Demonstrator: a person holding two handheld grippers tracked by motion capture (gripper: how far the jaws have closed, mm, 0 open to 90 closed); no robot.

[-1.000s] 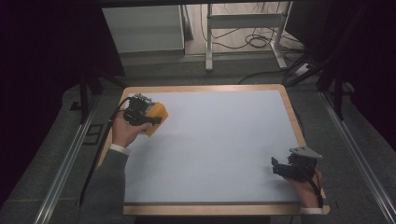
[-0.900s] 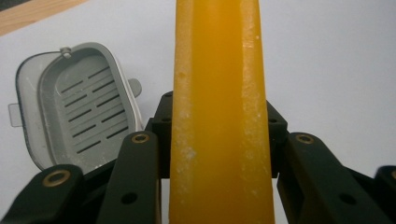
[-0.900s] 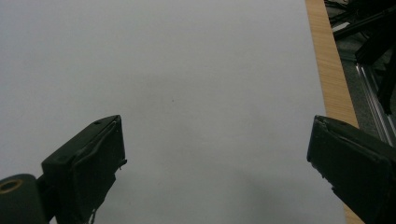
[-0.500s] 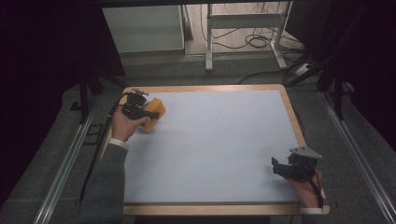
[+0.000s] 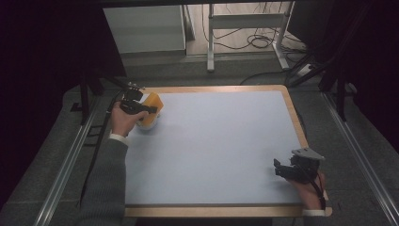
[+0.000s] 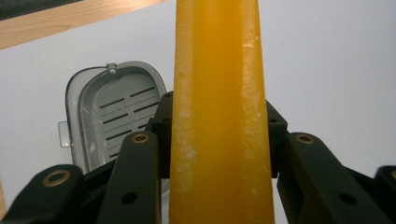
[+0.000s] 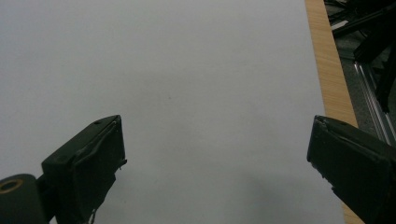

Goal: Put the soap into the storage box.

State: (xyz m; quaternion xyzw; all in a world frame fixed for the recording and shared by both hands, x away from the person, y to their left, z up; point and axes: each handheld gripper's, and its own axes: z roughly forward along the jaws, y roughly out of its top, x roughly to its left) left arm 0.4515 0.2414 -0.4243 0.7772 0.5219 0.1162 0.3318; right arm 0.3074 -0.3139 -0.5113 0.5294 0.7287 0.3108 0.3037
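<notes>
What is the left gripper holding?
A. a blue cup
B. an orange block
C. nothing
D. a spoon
B: in the left gripper view the left gripper has its black jaws closed on both sides of the orange block, and the high view shows it at the table's far left corner.

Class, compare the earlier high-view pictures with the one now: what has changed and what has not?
The left gripper, shut on the yellow block, has carried it slightly toward the table's far edge. The right gripper stayed open at the near right corner of the table.
</notes>
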